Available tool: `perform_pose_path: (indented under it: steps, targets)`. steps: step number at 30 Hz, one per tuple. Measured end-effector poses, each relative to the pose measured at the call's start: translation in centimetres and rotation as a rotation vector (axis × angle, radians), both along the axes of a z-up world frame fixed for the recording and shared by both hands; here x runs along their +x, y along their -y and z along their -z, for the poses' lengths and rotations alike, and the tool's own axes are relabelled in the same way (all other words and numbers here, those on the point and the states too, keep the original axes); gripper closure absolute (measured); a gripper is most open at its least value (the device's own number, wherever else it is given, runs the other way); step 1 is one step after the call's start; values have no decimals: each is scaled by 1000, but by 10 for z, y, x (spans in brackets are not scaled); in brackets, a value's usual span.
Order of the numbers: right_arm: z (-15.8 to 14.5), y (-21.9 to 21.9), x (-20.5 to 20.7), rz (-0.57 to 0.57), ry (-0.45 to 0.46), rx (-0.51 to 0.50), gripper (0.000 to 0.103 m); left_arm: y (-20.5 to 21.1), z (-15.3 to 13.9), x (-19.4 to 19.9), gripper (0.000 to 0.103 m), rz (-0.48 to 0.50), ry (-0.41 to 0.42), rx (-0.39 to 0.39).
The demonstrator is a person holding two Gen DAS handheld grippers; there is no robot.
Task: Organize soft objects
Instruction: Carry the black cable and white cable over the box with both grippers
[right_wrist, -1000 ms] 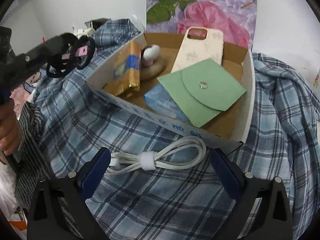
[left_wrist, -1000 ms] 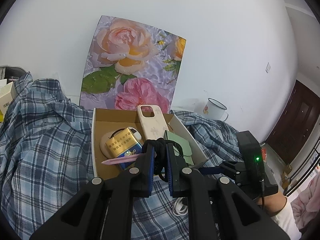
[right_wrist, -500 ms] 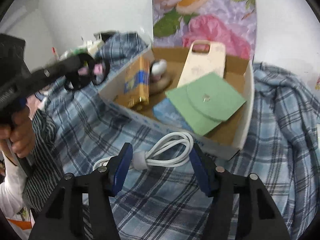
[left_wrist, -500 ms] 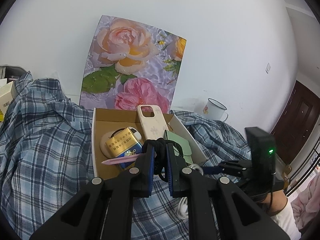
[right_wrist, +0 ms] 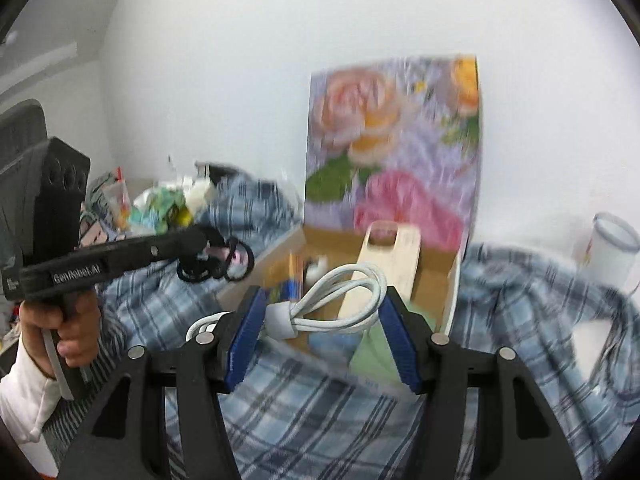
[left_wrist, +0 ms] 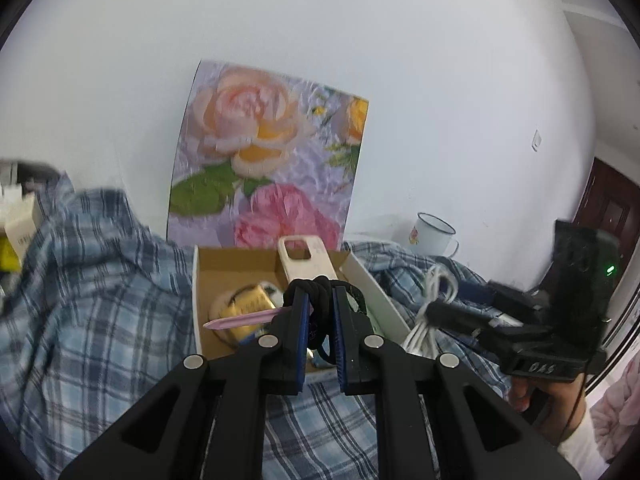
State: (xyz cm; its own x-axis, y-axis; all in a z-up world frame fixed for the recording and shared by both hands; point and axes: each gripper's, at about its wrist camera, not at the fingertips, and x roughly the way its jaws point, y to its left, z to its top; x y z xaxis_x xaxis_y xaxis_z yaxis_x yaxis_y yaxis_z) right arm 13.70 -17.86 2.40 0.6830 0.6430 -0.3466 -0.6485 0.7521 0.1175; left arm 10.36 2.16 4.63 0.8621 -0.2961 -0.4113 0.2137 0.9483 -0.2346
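Trouble in the left wrist view would come from the load itself: the left gripper [left_wrist: 319, 300] is pressed together on a bundle of black hair ties [left_wrist: 316, 289], with a pink stick [left_wrist: 244, 319] jutting out sideways from the same pinch, all hanging over the near edge of the cardboard box [left_wrist: 199, 304]. The loops bulge above the fingertips and are caught only at their middle — a loose one could slide out and drop onto the plaid cloth [left_wrist: 96, 312] short of the box. The stick could also catch the box wall on the way in. To the right, the right gripper [left_wrist: 436, 312] carries the white cable [left_wrist: 434, 304] close by, so the two tools could knock together over the small box.

Risk in the right wrist view lies in a shallow hold. The right gripper [right_wrist: 322, 328] has its jaws closed in on the coiled white cable [right_wrist: 340, 300], lifted clear of the cloth with the box [right_wrist: 454, 284] behind it. The pads bear on the springy outer loops rather than the strap, and a tail sags off to the left — I judge that it could squirm free, or the tail could snag the box edge. The box already holds a phone case [right_wrist: 384, 264] and a green pouch [right_wrist: 376, 356], so little room is left.
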Motion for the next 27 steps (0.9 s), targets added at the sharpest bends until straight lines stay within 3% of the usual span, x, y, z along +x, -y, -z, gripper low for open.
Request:
perform_pose_path:
  steps: [8,18,23,27]
  targets:
    - [-56,17,-12,50,156,98,45,17,-39,3,91,-12,64,65]
    - [-122,37,-1,102,272,252,45,22,-95,22,91,-32,169,61]
    - [-133,33,7,119,299,286,45,28,-112,32,91,-37,218,79]
    - [-117,24,19,128,290,280,45,32,-100,44,91,-55,217,120]
